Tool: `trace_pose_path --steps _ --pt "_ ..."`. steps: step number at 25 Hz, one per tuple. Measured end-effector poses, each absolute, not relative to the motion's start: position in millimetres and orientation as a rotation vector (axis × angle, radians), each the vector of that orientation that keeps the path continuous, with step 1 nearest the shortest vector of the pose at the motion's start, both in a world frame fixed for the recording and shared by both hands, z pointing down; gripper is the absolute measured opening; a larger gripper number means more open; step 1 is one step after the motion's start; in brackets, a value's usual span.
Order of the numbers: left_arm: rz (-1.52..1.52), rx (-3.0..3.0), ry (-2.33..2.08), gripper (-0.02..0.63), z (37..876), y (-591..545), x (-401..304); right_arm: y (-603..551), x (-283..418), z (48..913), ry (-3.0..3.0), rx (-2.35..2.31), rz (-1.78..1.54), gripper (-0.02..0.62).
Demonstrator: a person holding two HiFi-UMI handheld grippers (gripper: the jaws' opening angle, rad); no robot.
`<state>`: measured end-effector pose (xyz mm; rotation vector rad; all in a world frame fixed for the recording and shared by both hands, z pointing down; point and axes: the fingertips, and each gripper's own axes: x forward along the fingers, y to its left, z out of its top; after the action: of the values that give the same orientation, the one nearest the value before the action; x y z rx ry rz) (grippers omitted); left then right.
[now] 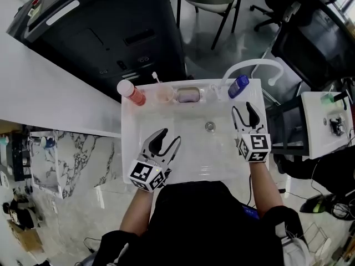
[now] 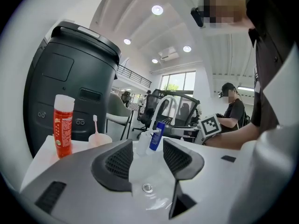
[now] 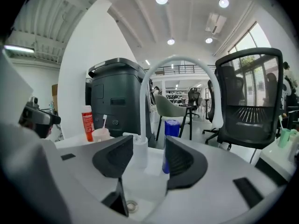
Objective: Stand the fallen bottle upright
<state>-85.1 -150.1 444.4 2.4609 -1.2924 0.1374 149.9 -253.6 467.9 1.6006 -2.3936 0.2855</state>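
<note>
Right claw (image 1: 243, 111) released, empty, over sink (image 1: 127, 123) just short of blue bottle (image 1: 238, 86), which stands upright on back rim beside faucet (image 1: 252, 65). Left claw (image 1: 171, 136) likewise released, empty. Judgement: bottle righted; claws clear to avoid toppling it

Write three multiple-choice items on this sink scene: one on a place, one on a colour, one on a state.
1. The red plastic bottle with a white cap stands
A) on the far left corner of the white sink
B) in the basin by the drain
C) on the floor

2. The small plastic bottle beside the white arched faucet is
A) green
B) blue
C) yellow

3. The left hand-held gripper is
A) shut on a toothbrush
B) open and empty
C) shut on a cup

Answers:
1 A, it stands on that corner.
2 B, its body is blue.
3 B, only the basin shows between its jaws.
</note>
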Motion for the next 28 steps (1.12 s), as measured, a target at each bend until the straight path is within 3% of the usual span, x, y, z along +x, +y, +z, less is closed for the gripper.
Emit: trace_pose_path --steps 4,11,28 --pt "0.163 2.417 -1.388 0.127 438.4 -152.1 -99.0 -232.0 137.4 444.9 -2.49 1.622 0.284 0.185" --pt "0.143 2.455 -1.464 0.093 423.0 -145.3 -121.4 -207.6 113.0 417.8 -2.589 1.641 0.189 0.032" --pt "0.012 2.411 -1.554 0.092 415.9 -124.6 -156.6 -192.9 92.1 422.5 -2.63 1.539 0.275 0.029"
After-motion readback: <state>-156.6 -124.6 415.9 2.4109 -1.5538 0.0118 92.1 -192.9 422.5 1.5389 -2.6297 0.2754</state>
